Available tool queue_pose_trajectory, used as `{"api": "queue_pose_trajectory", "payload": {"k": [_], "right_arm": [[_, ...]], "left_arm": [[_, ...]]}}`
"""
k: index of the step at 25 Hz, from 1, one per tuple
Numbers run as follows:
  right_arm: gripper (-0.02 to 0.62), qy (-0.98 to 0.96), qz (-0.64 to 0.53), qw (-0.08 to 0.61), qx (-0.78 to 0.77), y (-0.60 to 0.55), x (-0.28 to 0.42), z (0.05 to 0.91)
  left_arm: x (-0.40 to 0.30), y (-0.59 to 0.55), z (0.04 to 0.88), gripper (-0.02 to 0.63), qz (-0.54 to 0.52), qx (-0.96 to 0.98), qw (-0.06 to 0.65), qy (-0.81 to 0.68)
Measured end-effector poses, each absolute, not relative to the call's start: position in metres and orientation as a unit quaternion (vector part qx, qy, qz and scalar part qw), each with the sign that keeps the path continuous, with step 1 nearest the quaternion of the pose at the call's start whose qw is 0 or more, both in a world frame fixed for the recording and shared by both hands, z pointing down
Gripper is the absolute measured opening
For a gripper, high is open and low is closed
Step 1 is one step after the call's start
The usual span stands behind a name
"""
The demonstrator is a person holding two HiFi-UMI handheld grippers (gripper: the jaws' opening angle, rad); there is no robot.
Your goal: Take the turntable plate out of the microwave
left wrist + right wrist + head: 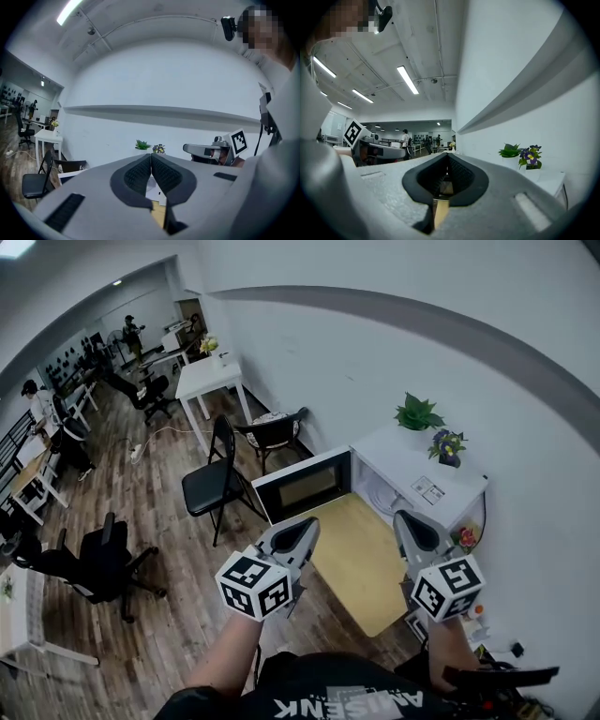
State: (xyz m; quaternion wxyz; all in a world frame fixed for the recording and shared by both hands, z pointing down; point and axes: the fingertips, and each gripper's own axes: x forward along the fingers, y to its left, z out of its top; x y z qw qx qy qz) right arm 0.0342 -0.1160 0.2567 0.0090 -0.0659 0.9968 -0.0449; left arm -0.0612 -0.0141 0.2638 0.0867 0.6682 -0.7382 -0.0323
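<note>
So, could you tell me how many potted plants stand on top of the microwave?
2: a green plant near the wall and a purple-flowered plant beside it, both on the microwave top. None seems hidden.

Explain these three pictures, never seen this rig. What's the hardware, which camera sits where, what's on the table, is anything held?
There is no robot here: a person holds a two-jaw gripper in each hand, and each carries a marker cube as part of it. The head view comes from a camera on the person's head looking down, with the left gripper at its left and the right gripper at its right. The other two views come from cameras riding on the grippers, each looking along its own jaws. Both pairs of jaws are closed on nothing. Ahead, a white microwave stands at the back of a wooden table, its door open. A green plant and a pot of purple flowers sit on top. The turntable plate cannot be made out.
</note>
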Motion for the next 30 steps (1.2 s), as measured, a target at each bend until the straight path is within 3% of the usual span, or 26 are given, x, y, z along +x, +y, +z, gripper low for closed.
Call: {"api": "queue_pose_trajectory", "payload": {"k": [6, 21, 30], "right_arm": [[0.003, 0.994, -0.050, 0.010, -0.098, -0.138, 0.033, 0.258], [0.003, 0.964, -0.043, 0.006, -0.264, -0.208, -0.018, 0.261], [0.021, 0.943, -0.034, 0.012, -0.330, -0.224, -0.053, 0.254]], "left_arm": [[-0.062, -0.049, 0.265, 0.003, -0.042, 0.692, 0.084, -0.716], [-0.154, -0.161, 0.271, 0.005, -0.038, 0.779, 0.074, -0.622], [-0.194, -0.195, 0.272, 0.097, -0.034, 0.818, 0.080, -0.569]]}}
